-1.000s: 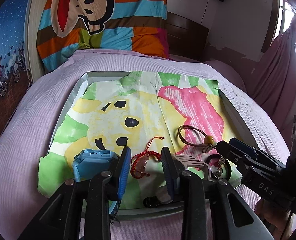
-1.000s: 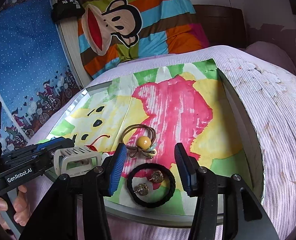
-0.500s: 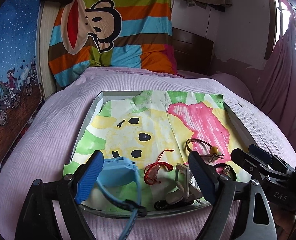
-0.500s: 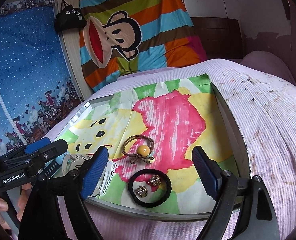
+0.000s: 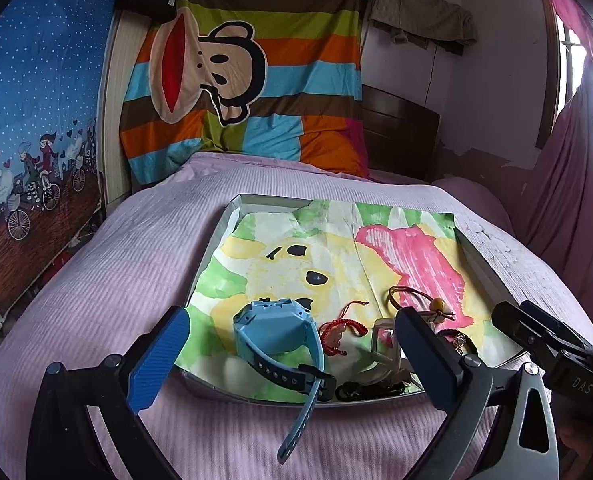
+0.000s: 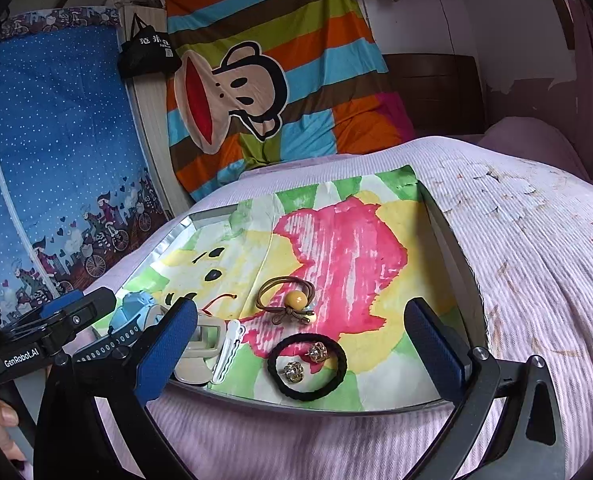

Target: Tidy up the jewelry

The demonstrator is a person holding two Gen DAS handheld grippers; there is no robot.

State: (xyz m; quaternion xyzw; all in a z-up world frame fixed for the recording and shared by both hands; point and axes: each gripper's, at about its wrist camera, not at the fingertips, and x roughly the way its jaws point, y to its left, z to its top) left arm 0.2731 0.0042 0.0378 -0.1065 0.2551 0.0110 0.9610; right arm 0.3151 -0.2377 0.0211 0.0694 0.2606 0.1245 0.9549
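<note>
Left wrist view: we see the left tongs (image 5: 292, 364) opening wide with nothing gripped. The blue watch (image 5: 274, 330) lies on the tray (image 5: 224, 228) at its near edge, strap hanging over onto the bed (image 5: 108, 280), beside the red bracelet (image 5: 338, 332). Our right tongs (image 6: 304, 356) are also opening, empty, over the black hair tie (image 6: 307, 366) and brown bead tie (image 6: 286, 304) near the tray's near edge.

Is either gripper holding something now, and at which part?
Nothing is held. Left gripper and right gripper are opening, pads touching nothing.
</note>
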